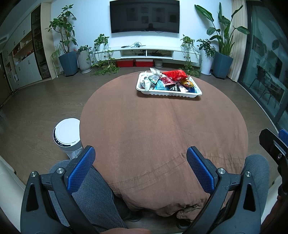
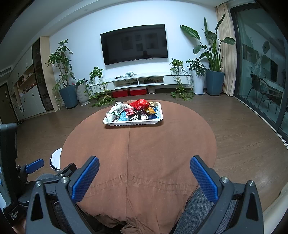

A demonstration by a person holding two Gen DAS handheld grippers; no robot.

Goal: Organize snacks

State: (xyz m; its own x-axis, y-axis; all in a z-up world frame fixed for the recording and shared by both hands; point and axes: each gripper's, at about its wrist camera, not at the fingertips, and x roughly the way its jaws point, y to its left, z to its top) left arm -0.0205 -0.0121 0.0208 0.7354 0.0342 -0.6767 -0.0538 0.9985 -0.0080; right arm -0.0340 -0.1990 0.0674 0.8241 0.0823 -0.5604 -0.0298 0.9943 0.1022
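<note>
A white tray (image 1: pixel 168 93) piled with several snack packets, a red bag (image 1: pixel 175 74) on top, sits at the far side of the round table with a brown cloth (image 1: pixel 162 129). It also shows in the right wrist view (image 2: pixel 134 123), with the red bag (image 2: pixel 140 104). My left gripper (image 1: pixel 141 153) is open and empty above the table's near edge, far from the tray. My right gripper (image 2: pixel 144 162) is open and empty, also over the near edge. The left gripper shows at the left of the right wrist view (image 2: pixel 34 165).
A white cylindrical appliance (image 1: pixel 67 136) stands on the floor left of the table. A TV (image 1: pixel 144 16), a low white TV cabinet (image 1: pixel 145 53) and potted plants line the far wall. Glass doors (image 1: pixel 266 72) are at the right. My grey-clad knees (image 1: pixel 90 190) are under the table edge.
</note>
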